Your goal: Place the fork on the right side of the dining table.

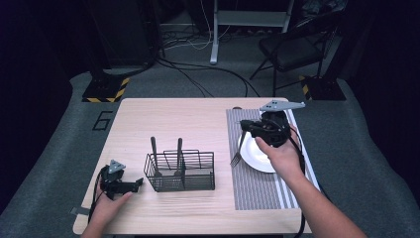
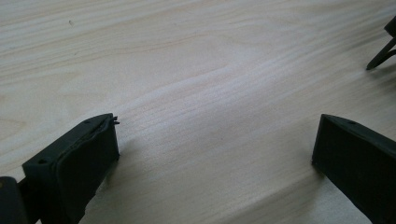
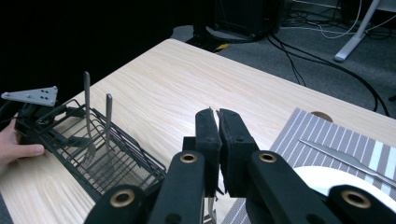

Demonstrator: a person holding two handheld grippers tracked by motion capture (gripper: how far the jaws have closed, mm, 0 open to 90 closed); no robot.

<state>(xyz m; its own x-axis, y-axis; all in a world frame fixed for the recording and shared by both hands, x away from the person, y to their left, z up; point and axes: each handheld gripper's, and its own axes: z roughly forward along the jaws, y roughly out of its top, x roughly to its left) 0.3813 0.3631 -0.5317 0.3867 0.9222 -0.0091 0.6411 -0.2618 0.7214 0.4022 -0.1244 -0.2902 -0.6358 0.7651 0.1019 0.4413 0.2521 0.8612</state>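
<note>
My right gripper (image 1: 243, 124) hovers over the left rim of a white plate (image 1: 257, 157) on a striped placemat (image 1: 257, 193). Its jaws are shut on the handle of a metal fork (image 1: 236, 157), which hangs tines down at the plate's left edge. In the right gripper view the right gripper (image 3: 217, 112) has its jaws pressed together. A black wire basket (image 1: 181, 171) at the table's middle holds two forks (image 1: 153, 148) standing handle up. My left gripper (image 1: 136, 184) rests on the table left of the basket, open, with bare wood between the jaws of the left gripper (image 2: 217, 126).
A knife (image 3: 341, 156) lies on the placemat beyond the plate. The basket (image 3: 116, 154) has the left hand beside it. A basket foot (image 2: 380, 56) stands near the left gripper. Beyond the table are a chair (image 1: 292, 49) and floor cables (image 1: 198, 74).
</note>
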